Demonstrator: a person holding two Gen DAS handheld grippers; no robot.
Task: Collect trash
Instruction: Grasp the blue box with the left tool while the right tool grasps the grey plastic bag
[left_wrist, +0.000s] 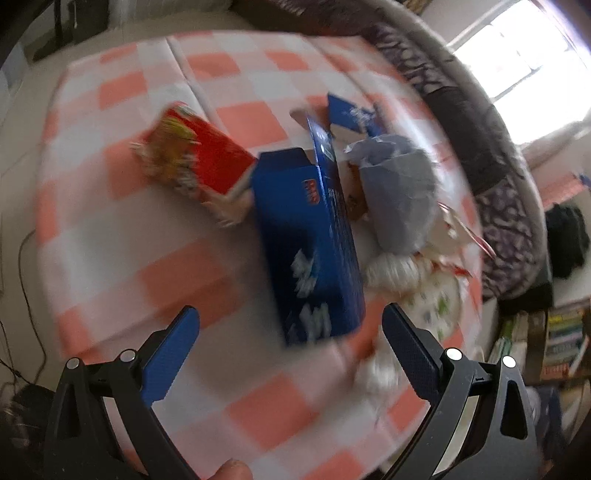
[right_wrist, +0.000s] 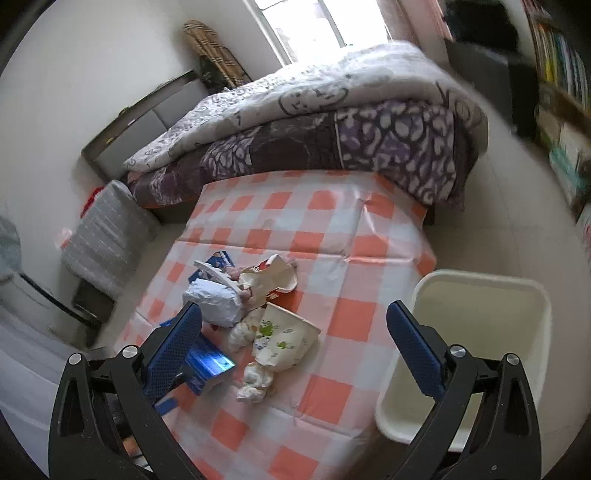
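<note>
Trash, heaped on the checked cloth (right_wrist: 332, 229), all placed relative to the blue carton (left_wrist: 310, 251):
- Blue carton: long, flap open, lying flat.
- Red snack box (left_wrist: 192, 158): touching its left side, tilted.
- Grey-white crumpled bag (left_wrist: 399, 199): just right of it.
- Printed paper cup (right_wrist: 284, 341): on its side, near.
- Wadded tissues (right_wrist: 255, 380): beside the cup; possibly several, blurred.
- Cream bin (right_wrist: 476, 350): well apart, empty, off the cloth's edge.
</note>
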